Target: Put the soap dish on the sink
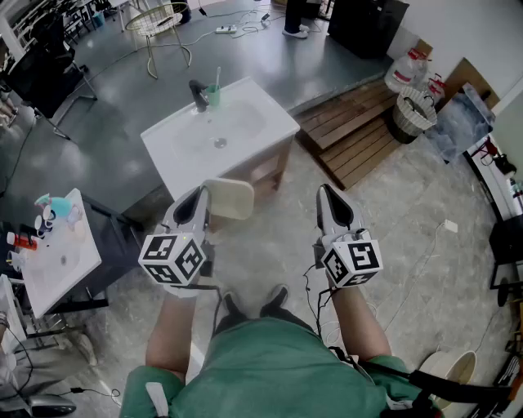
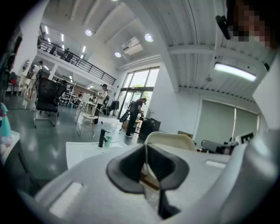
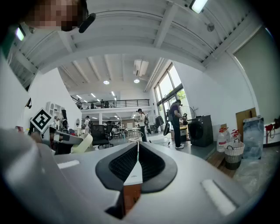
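A cream soap dish (image 1: 231, 198) is held in the air in front of the person, with my left gripper (image 1: 200, 198) shut on its edge. In the left gripper view the soap dish (image 2: 171, 141) rises just beyond the closed jaws of the left gripper (image 2: 146, 151). The white sink (image 1: 245, 139) on its wooden cabinet stands ahead, with a black faucet (image 1: 198, 95) and a green cup (image 1: 214, 95) at its back. My right gripper (image 1: 328, 196) is level with the left one, shut and holding nothing; its pads (image 3: 151, 162) meet in its own view.
A small white table (image 1: 61, 261) with bottles stands at the left. A wooden pallet (image 1: 359, 122) and a wicker basket (image 1: 415, 110) lie right of the sink. A wire side table (image 1: 159, 20) stands far back. A bucket (image 1: 449, 371) is at the lower right.
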`<action>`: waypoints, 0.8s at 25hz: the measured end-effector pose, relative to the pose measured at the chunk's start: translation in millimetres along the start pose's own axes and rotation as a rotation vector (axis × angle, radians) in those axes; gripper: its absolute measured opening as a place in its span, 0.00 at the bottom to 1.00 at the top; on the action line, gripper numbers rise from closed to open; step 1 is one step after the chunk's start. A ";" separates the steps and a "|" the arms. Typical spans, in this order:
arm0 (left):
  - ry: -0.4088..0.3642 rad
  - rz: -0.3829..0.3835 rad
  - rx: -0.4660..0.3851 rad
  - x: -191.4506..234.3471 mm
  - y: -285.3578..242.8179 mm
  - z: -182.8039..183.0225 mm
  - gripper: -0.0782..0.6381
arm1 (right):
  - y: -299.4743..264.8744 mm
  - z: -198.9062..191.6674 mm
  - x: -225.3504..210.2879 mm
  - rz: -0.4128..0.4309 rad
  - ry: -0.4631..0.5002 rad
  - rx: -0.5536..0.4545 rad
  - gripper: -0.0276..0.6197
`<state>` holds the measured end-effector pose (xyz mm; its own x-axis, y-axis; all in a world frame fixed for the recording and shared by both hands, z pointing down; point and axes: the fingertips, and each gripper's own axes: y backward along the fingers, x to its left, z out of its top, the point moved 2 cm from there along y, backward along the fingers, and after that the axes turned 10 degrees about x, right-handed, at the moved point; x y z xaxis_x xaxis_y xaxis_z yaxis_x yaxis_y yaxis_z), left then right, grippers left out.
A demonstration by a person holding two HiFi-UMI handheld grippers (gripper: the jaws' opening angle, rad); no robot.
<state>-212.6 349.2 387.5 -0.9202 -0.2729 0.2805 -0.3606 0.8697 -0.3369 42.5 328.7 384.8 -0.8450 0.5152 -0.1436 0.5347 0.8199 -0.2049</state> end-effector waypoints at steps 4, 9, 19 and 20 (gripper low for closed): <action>0.030 -0.002 0.005 22.5 6.4 -4.7 0.13 | -7.5 -1.0 16.6 -0.009 0.010 -0.003 0.06; 0.021 -0.016 -0.001 17.6 4.2 1.8 0.13 | -6.6 4.7 19.4 -0.008 0.013 -0.018 0.06; -0.004 0.022 -0.056 -26.6 -22.3 27.6 0.13 | 15.8 33.1 -30.4 0.004 0.054 -0.101 0.06; -0.006 0.030 -0.065 -31.0 -24.3 29.2 0.13 | 18.7 34.7 -37.0 0.006 0.057 -0.106 0.06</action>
<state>-179.8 324.6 360.8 -0.9315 -0.2486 0.2655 -0.3223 0.9024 -0.2860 84.1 316.3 352.8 -0.8426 0.5311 -0.0889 0.5381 0.8369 -0.1005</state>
